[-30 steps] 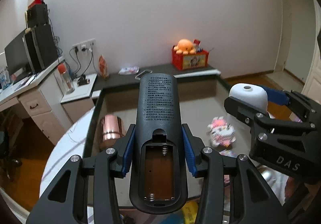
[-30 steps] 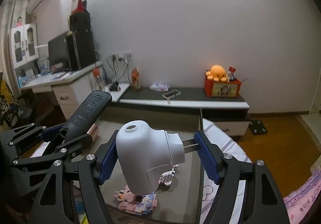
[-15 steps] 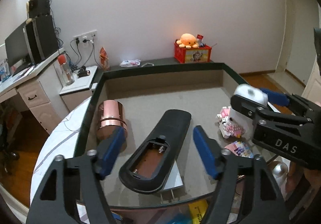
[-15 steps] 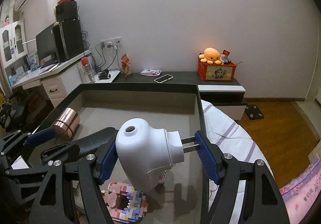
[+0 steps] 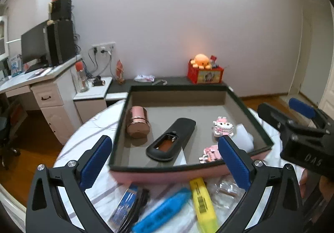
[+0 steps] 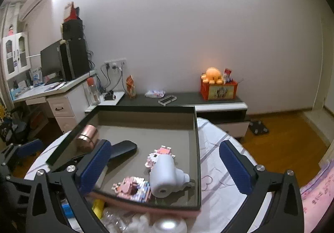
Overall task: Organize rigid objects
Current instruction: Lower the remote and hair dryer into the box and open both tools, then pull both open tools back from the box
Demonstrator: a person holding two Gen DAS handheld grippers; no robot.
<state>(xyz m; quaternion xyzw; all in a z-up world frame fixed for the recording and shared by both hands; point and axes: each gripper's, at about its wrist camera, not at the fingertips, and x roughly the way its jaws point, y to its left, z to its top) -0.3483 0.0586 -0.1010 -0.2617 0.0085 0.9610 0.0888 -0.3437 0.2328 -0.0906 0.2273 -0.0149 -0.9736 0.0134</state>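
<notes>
blue pack (image 5: 161,213) blurred, yellow pack (image 5: 203,201) cut off

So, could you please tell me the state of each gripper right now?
Left gripper: open, holding nothing, jaws just opened.
Right gripper: open, holding nothing, jaws just opened.

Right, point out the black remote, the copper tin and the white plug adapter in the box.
black remote (image 5: 171,139): left wrist view, on its back beside the open battery bay.
copper tin (image 5: 137,122): left wrist view, on its side wall.
white plug adapter (image 6: 167,174): right wrist view, on its rounded body.
</notes>
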